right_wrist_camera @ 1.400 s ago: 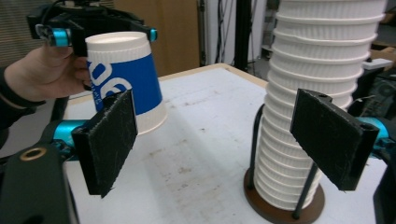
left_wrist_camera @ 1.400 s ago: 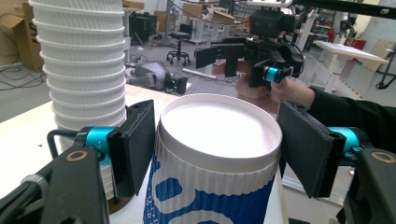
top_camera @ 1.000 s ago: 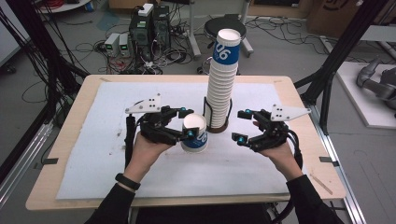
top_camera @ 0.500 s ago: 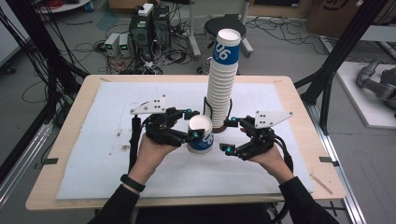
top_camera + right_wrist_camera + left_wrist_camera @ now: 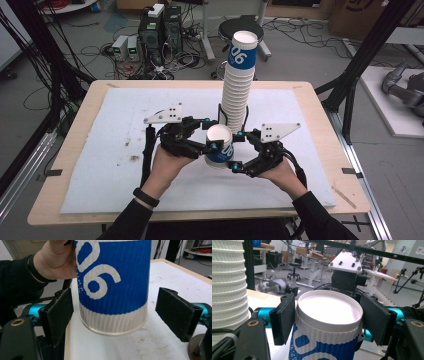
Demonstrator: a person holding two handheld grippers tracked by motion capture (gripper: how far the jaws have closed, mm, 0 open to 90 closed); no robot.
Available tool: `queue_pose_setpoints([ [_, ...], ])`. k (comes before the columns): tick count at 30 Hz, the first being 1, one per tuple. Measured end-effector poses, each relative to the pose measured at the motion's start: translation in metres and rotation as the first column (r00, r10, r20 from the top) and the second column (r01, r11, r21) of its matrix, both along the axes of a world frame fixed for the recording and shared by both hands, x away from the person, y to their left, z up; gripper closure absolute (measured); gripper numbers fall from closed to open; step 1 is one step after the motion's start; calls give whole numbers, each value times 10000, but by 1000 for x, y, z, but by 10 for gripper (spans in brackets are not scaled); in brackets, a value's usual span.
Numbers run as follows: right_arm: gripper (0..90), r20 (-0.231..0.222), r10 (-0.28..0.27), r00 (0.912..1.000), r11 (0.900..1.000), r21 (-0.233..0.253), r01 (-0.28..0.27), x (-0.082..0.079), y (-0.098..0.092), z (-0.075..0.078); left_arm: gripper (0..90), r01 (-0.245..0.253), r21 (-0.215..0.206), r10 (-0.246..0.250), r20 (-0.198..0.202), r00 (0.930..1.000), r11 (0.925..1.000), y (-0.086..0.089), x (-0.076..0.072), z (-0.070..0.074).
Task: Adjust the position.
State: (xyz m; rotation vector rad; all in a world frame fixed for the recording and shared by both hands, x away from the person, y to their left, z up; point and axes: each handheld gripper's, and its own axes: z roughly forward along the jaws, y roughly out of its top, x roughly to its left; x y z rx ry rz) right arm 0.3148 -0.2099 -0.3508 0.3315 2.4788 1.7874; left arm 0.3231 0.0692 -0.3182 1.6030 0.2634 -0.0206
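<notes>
Cup clamped in left tool, right tool wide around it, cup stack just behind.

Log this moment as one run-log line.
left gripper: shut on cup | right gripper: open, jaws either side of cup base | cup: off table | stack of cups: upright behind

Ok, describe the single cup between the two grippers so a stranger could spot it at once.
Find the tall stack of cups at the middle of the white mat. Just in front of it, the left gripper grips one cup and the right gripper stands open around it. This blue and white cup is alone, apart from the stack.
</notes>
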Motion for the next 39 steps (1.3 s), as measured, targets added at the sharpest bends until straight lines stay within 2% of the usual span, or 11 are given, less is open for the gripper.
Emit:
queue_pose_setpoints([
  [2,150,-110,-9,9999,10000,-30,8,-1,2,-1,301,51,-27,-51,-12,10000,10000,-2,0,0],
  [14,152,-79,59,10000,9996,-294,-61,-1,10,-6,302,238,-56,-238,-26,9997,9997,-9,-2,-1],
  [28,209,82,130,9999,9985,-526,-125,-1,11,-6,302,253,73,-252,-24,9997,9997,-9,-1,-2],
  [32,223,224,198,9996,9974,-702,-181,0,9,-5,283,377,291,-370,-217,9991,9989,-8,0,-1],
  [34,227,209,168,9996,9977,-653,-154,0,8,-4,275,385,247,-379,-243,9990,9990,-6,1,-1],
  [36,228,270,188,9995,9970,-755,-167,1,7,-3,245,447,550,-424,-419,9982,9975,-6,2,1],
  [39,228,138,271,9995,9947,-1001,-256,2,6,-3,219,487,1052,-446,-407,9982,9933,-4,1,6],
])
